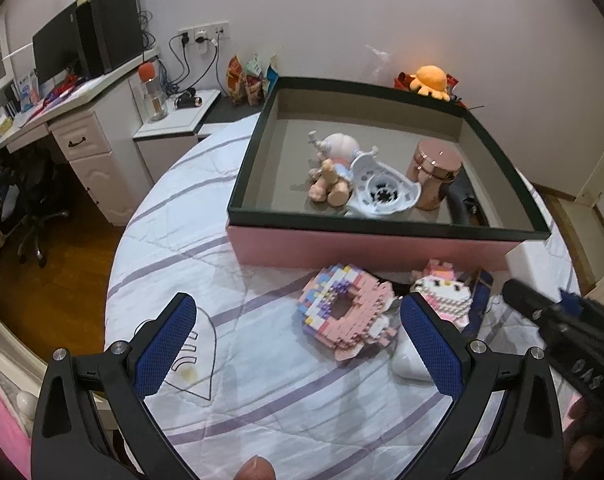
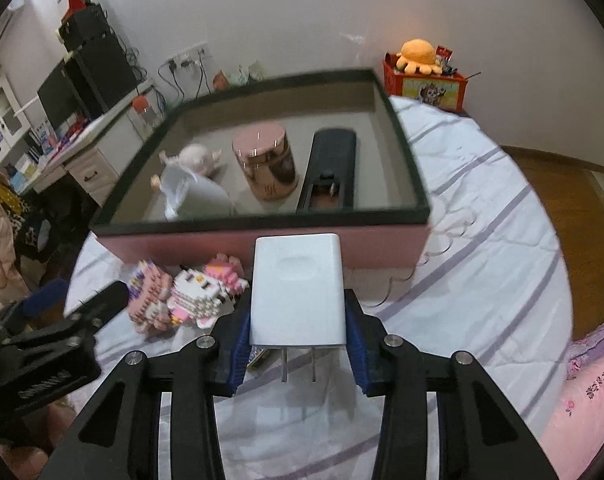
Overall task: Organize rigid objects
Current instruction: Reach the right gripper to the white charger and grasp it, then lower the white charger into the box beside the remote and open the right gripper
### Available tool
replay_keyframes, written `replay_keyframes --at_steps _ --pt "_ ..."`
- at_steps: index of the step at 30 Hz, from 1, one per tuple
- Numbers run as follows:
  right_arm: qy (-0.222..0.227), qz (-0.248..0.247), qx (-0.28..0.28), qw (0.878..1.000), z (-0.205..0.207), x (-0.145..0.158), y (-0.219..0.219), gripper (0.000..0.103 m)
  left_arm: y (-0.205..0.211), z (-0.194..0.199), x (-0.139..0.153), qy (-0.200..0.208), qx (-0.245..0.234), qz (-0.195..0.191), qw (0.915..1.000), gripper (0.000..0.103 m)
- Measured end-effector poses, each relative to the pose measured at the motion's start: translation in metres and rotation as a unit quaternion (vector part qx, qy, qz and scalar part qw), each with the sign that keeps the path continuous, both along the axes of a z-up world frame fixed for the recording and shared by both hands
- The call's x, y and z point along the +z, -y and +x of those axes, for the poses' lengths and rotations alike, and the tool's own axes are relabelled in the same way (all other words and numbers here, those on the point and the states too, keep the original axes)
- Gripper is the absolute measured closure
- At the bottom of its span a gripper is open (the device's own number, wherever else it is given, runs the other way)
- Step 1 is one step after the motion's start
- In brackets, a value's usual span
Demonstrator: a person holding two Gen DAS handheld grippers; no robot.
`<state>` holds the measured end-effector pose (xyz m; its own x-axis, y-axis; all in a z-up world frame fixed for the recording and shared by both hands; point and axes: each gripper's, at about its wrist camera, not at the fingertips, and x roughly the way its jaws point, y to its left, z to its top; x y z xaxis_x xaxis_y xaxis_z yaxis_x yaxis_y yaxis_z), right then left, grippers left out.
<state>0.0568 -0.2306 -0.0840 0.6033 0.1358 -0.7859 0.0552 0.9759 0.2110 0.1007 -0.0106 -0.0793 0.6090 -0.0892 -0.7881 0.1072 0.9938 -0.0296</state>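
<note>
A: What sits in the box (image 1: 386,246)?

B: It is a shallow open box, pink outside with a dark rim, lying on the bed (image 1: 206,240); inside it a small doll figure (image 1: 334,164) lies toward the left, a white perforated plastic piece (image 1: 382,190) leans against the figure, a rose-gold round tin (image 1: 436,172) stands upright just right of that, and a black remote control (image 2: 330,168) lies along the right wall.

A: And outside the box?

B: Just in front of its pink wall lie a brick-built doughnut (image 1: 342,312) and a brick-built cat figure (image 1: 446,292), side by side; a white rounded case (image 1: 410,364) lies close to the doughnut, half hidden by a blue pad.

A: The tools?

B: The left tool (image 1: 298,344) stands spread wide with nothing between its pads, hovering over the bedsheet before the box; the right tool (image 2: 298,332) is pinching a white plug-in charger (image 2: 298,292), prongs pointing back toward the camera, held up in front of the box's near wall.

A: What does one view give that the other lacks?

B: The right wrist view shows the remote whole and the charger's grip; the left wrist view shows only a corner of the charger beside the box, yet shows the doll and the white piece sharply, where the right view blurs them.
</note>
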Motion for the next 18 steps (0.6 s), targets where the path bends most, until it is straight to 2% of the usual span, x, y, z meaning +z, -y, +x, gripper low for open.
replay_keyframes --at_steps 4,7,13,18 --pt "0.029 -0.009 -0.011 0.999 0.006 0.023 0.01 0.061 0.005 0.003 0.009 0.012 -0.002 -0.001 0.9999 0.0" --pt "0.034 -0.019 -0.019 0.999 0.025 0.028 0.017 0.061 0.006 0.009 0.014 0.018 -0.001 -0.002 0.9998 0.0" --pt "0.022 -0.051 -0.03 0.998 0.06 0.019 0.024 0.061 0.007 0.025 0.01 0.015 0.006 -0.002 0.9999 0.0" --pt "0.014 -0.069 -0.028 0.997 0.072 0.008 0.024 0.061 0.01 0.041 0.003 0.009 0.007 -0.002 0.9999 0.0"
